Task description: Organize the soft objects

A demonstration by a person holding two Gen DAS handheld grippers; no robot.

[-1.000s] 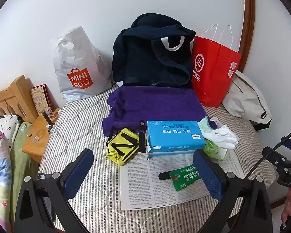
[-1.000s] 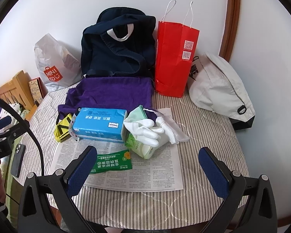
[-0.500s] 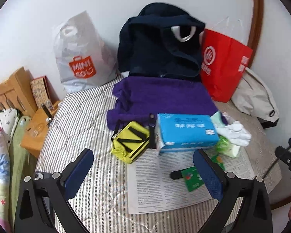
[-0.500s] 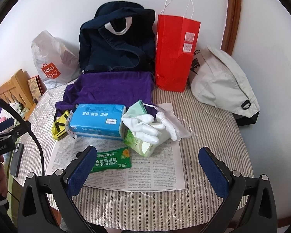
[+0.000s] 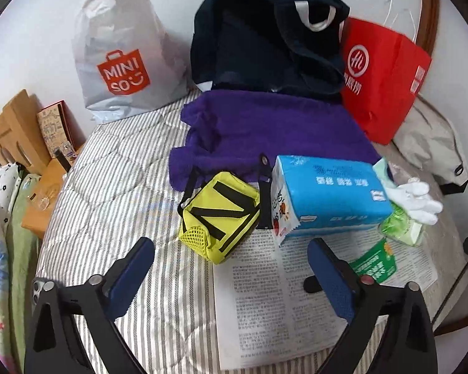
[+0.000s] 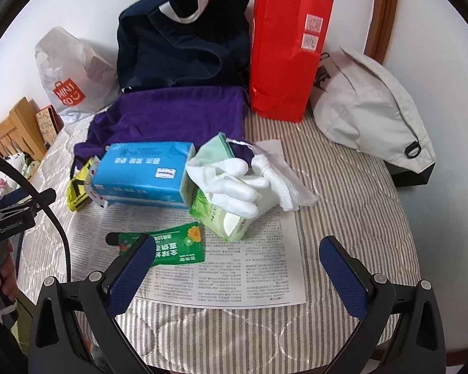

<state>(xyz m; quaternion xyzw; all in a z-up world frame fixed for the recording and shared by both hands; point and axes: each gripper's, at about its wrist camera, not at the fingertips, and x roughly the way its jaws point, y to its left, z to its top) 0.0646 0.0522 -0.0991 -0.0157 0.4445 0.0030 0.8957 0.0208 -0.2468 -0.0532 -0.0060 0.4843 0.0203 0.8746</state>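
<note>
Left wrist view has our left gripper (image 5: pixel 231 261) spread wide and holding nothing, hovering over the striped quilted table cover (image 5: pixel 115 187). Just ahead of its fingers lies the yellow pouch (image 5: pixel 220 215), set between them but clear of both pads, its corner overlapping the newspaper (image 5: pixel 274 305). Touching the pouch's right side is the blue tissue pack (image 5: pixel 330 199), and behind both spreads the purple cloth (image 5: pixel 274 131). Farther right sit the white gloves (image 5: pixel 416 198).

From the right wrist we see our right gripper (image 6: pixel 237 263), likewise wide apart and empty, low over the newspaper (image 6: pixel 234 268). The green sachet (image 6: pixel 171 244) lies partly under its left finger (image 6: pixel 129 274); we cannot tell whether they touch. The white gloves (image 6: pixel 243 184) rest on a green wipes pack (image 6: pixel 221 215), straight ahead and apart from the fingers.

Only the right view shows the pale grey bag (image 6: pixel 368 112) in full, while the yellow pouch (image 6: pixel 76 191) is mostly hidden there behind the tissue pack (image 6: pixel 143 171).
</note>
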